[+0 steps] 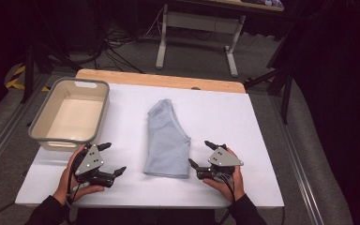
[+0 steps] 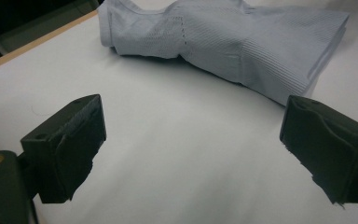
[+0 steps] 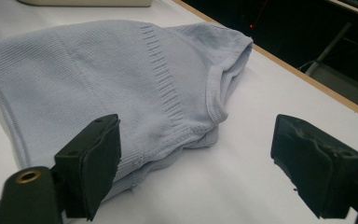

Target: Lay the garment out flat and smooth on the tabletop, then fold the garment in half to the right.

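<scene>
A folded pale-blue knit garment (image 1: 167,139) is seen laid flat on the white table (image 1: 225,117), between two hand-held grippers that are rested at the near edge. The left gripper (image 1: 112,159) is held with its jaws spread wide and nothing caught between them; in the left gripper view the garment (image 2: 233,42) is found ahead of the jaws and a little toward the right one, apart from both, with bare white surface beneath the gap. The right gripper (image 1: 199,153) is likewise held wide open and empty. In the right gripper view the garment (image 3: 107,79) is spread ahead of it (ribbed seam and hemmed opening plainly shown), its near edge lying just past the left-hand jaw, while the right-hand jaw is poised over bare table; whether cloth is touched by the jaw cannot be told. A grey-rimmed plastic basin (image 1: 98,101), cream inside, is placed beyond the left gripper, well to the far side of it and apart from the garment. Each gripper is grasped from behind by a hand in a dark sleeve.
</scene>
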Action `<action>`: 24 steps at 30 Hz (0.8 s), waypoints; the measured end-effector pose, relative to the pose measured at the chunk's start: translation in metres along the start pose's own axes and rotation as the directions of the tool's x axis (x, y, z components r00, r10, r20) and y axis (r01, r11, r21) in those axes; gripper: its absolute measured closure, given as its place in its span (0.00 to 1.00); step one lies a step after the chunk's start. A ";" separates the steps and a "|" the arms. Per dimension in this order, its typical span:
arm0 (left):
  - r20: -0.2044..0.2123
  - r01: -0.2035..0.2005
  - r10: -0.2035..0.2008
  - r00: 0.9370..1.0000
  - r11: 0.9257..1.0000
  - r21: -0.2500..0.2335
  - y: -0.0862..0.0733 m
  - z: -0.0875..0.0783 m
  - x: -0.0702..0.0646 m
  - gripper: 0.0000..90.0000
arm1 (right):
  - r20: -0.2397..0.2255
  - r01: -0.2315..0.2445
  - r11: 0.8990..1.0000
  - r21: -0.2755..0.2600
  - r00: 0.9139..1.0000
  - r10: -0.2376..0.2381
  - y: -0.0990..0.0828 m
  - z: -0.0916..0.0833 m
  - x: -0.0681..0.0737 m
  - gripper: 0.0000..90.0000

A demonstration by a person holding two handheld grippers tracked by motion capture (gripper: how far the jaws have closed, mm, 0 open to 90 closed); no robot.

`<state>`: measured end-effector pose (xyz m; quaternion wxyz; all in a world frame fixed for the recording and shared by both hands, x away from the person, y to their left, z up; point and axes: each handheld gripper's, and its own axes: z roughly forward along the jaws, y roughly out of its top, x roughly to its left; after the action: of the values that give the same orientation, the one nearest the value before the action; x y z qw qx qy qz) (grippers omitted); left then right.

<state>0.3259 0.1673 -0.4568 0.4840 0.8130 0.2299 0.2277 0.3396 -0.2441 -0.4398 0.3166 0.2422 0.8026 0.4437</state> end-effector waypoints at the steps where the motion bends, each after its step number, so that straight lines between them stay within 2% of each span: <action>1: 0.000 0.000 0.000 1.000 1.000 0.000 0.000 0.000 0.000 0.09 | 0.000 0.000 1.000 0.000 1.000 0.000 0.000 0.000 0.000 0.18; 13: -0.001 0.004 -0.004 1.000 1.000 0.015 -0.003 -0.001 -0.002 0.09 | -0.007 0.001 1.000 -0.005 1.000 -0.001 0.001 0.003 0.000 0.19; 17: 0.000 -0.003 0.003 1.000 1.000 0.025 -0.003 0.001 -0.004 0.09 | -0.003 0.006 1.000 0.009 1.000 -0.006 0.001 0.005 0.000 0.19; 24: 0.008 0.000 0.000 1.000 0.999 0.034 -0.003 0.003 -0.005 0.10 | -0.009 -0.021 0.999 0.027 1.000 0.021 -0.002 0.008 -0.004 0.19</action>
<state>0.3237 0.1637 -0.4618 0.4709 0.8221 0.2320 0.2205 0.3478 -0.2430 -0.4432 0.3050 0.2527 0.8075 0.4371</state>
